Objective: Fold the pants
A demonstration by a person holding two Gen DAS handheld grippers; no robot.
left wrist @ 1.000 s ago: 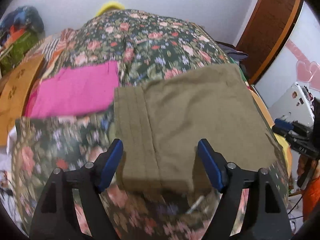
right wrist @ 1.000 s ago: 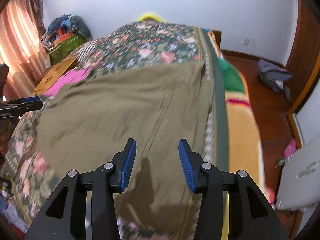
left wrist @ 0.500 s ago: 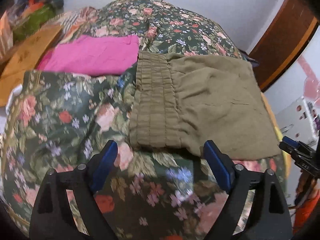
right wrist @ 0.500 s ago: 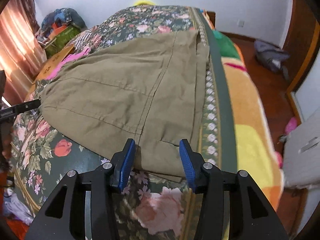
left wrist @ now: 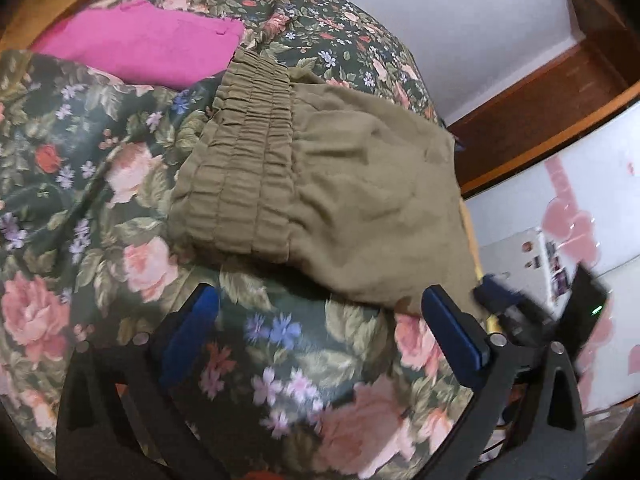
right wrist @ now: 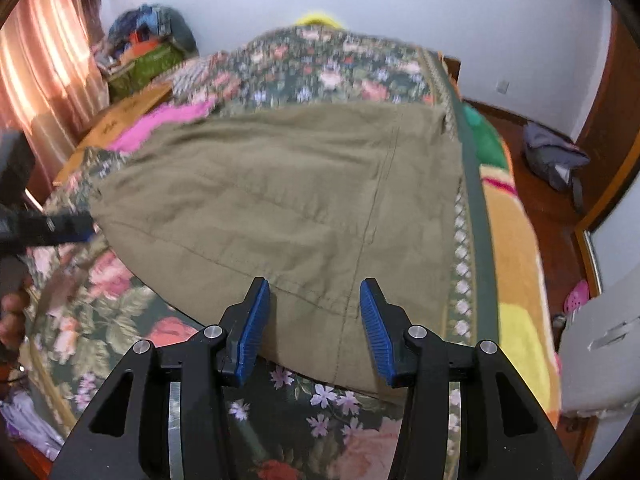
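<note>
Olive-green pants (left wrist: 340, 196) lie folded flat on the floral bed cover (left wrist: 100, 184), the ruched elastic waistband (left wrist: 244, 160) at their left end. My left gripper (left wrist: 320, 320) is open and empty, just short of the pants' near edge. In the right wrist view the pants (right wrist: 300, 200) spread across the bed, a seam running down them. My right gripper (right wrist: 314, 312) is open and empty, its fingertips over the pants' near edge. The right gripper's tip also shows in the left wrist view (left wrist: 496, 292), and the left gripper's tip in the right wrist view (right wrist: 68, 226).
A folded pink garment (left wrist: 140, 48) lies on the bed beyond the waistband. A cardboard box (right wrist: 128, 108) and a clothes pile (right wrist: 148, 48) stand at the far left. The bed's right edge (right wrist: 476, 220) drops to a wooden floor with a grey bag (right wrist: 556, 160).
Both grippers have let the pants down onto the bed and pulled back toward the near edge. The left view has swung left, so the waistband now shows close up.
</note>
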